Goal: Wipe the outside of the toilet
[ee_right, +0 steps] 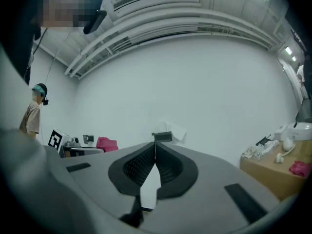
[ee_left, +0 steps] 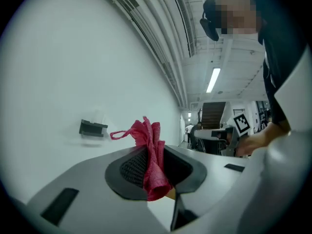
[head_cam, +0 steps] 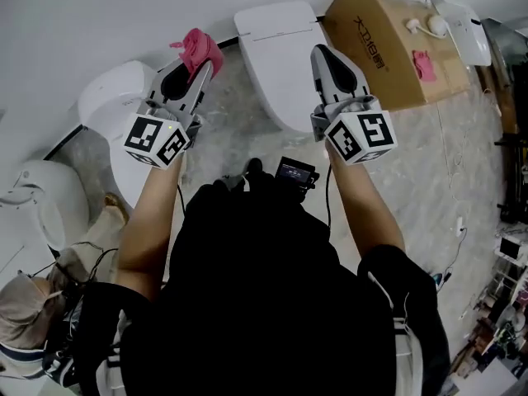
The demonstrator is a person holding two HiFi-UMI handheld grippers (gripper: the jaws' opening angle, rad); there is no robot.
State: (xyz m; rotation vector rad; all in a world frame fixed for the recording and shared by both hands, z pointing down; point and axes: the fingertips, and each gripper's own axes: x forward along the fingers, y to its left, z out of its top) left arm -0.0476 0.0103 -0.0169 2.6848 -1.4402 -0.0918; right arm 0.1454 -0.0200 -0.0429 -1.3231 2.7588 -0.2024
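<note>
Toilet (head_cam: 276,73) sits ahead on the floor, back against the wall, in the gap between the 2 grippers in the head view. Its long axis runs from the wall toward the person, and the rounded bowl front points at the person. A 2nd toilet (head_cam: 111,97) is at left, partly under the left arm; a box (head_cam: 371,40) stands right of the middle toilet. Left gripper (head_cam: 198,68) is clamped on a pink cloth (head_cam: 198,48), which is bunched between the pads and sticks out past the tips along the jaw line, with a thin loop off to one side. Right gripper (head_cam: 323,52) has its jaws closed together with nothing between them, and it overlaps the toilet's right rim in the head view, so looks nearer. Both gripper views show wall and room, no toilet, so both aim high, over the bowl. Judgement: wiping not started; the cloth arm has to swing right and tip down to reach the toilet's left flank.
</note>
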